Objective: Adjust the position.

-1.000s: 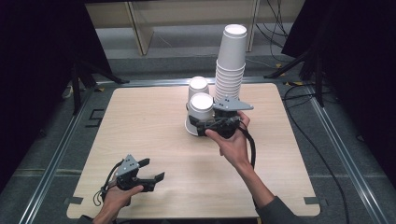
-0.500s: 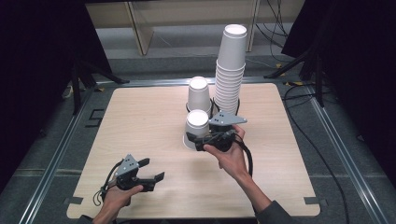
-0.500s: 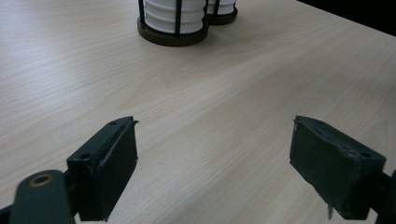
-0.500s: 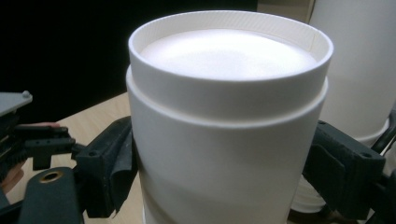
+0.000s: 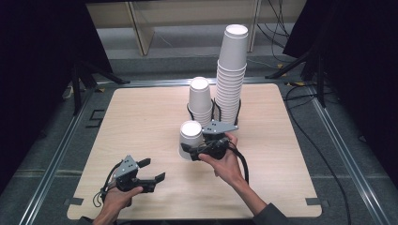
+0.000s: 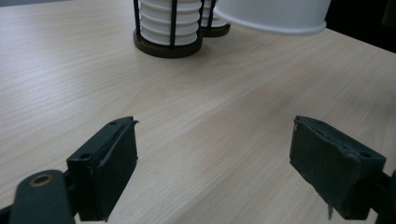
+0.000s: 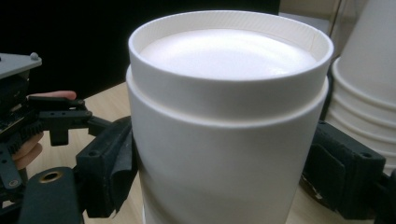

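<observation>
the right gripper [image 5: 195, 152] is pinching an upturned white paper cup [image 5: 191, 137]. in the right gripper view its two black jaws sit pressed against the cup's [image 7: 224, 140] sides, one on each flank, low on the wall. the cup's base faces up, and a step around the wall suggests a second cup nested inside it, though i cannot be sure. the person's right hand [image 5: 225, 161] wraps the gripper body from behind, and the cable loops down beside the wrist.

the cup sits about the middle of the table [image 5: 141, 117], a little toward the far edge. whether its rim rests on the wood or hangs just above it, i cannot tell.

the left gripper [image 5: 152, 169] is near the table's front left corner, held in the person's left hand [image 5: 117, 199]. its jaws are spread wide with only bare wood between them, as the left gripper view makes clear.

just behind the held cup stands a short stack of cups [image 5: 199, 101] in a black wire holder. beside that, toward the right edge, rises a much taller stack [image 5: 232, 70] in its own holder, close to the far edge of the table.
</observation>
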Demonstrator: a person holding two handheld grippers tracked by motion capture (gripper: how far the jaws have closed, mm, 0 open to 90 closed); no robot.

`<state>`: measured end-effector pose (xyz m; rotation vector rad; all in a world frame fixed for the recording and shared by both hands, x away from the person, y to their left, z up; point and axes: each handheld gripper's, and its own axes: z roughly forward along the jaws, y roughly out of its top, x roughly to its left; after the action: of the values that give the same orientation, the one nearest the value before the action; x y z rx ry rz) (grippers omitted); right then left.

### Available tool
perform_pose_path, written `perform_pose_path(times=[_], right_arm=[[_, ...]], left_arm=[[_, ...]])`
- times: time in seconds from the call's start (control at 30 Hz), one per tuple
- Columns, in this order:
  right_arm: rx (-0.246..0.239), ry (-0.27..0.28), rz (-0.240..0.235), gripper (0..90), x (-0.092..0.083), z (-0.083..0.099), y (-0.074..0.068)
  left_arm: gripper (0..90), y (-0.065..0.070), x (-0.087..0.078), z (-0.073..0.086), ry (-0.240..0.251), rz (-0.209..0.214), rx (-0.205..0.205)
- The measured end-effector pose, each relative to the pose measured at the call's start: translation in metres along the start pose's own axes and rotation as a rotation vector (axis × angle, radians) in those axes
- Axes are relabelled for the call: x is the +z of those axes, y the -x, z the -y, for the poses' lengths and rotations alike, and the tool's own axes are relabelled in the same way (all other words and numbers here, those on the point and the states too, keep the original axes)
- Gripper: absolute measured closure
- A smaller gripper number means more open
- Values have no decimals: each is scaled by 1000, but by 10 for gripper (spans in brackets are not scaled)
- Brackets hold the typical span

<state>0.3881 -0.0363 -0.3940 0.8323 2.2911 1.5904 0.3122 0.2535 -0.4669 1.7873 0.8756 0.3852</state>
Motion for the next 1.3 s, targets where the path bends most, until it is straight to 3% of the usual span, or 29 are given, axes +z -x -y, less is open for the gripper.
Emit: perform_pose_path(times=[0.17,0.2,0.23,0.27,0.3,0.33,0.4,0.47,0.63,0.73,0.9,0.93,1.07,1.17,1.2,1.3], right_arm=[[22,4,-58,176,10,6,-9],[14,-13,-53,176,11,6,-10],[18,-18,-54,176,11,6,-13],[18,-18,-54,176,11,6,-13],[17,-18,-85,175,14,7,-16],[-7,-15,-86,175,16,8,-16],[4,-18,-115,176,19,9,-21],[1,-15,-110,175,20,10,-22],[5,-10,-167,176,29,11,-32],[6,-4,-186,176,32,11,-33],[37,-13,-194,176,35,11,-41],[55,4,-218,176,39,11,-43],[50,-7,-211,176,41,11,-46],[94,-7,-246,177,45,12,-54],[74,4,-245,177,46,12,-54],[63,-22,-235,177,44,11,-57]], left_arm=[[147,4,-1,-3,35,46,13],[148,5,-2,-3,28,47,18],[147,6,0,-3,55,74,25],[148,6,0,-3,55,74,25],[147,8,-1,-4,47,65,24],[147,8,0,-4,57,81,30],[148,9,-1,-5,44,72,31],[148,9,-1,-5,60,86,34],[148,11,1,-5,73,102,42],[147,13,1,-6,62,91,76],[145,14,1,-6,66,86,78],[130,15,2,-6,71,85,74],[77,15,2,-7,58,76,92],[59,17,5,-7,72,83,90],[54,17,5,-7,54,74,98],[45,18,9,-6,76,87,100]])
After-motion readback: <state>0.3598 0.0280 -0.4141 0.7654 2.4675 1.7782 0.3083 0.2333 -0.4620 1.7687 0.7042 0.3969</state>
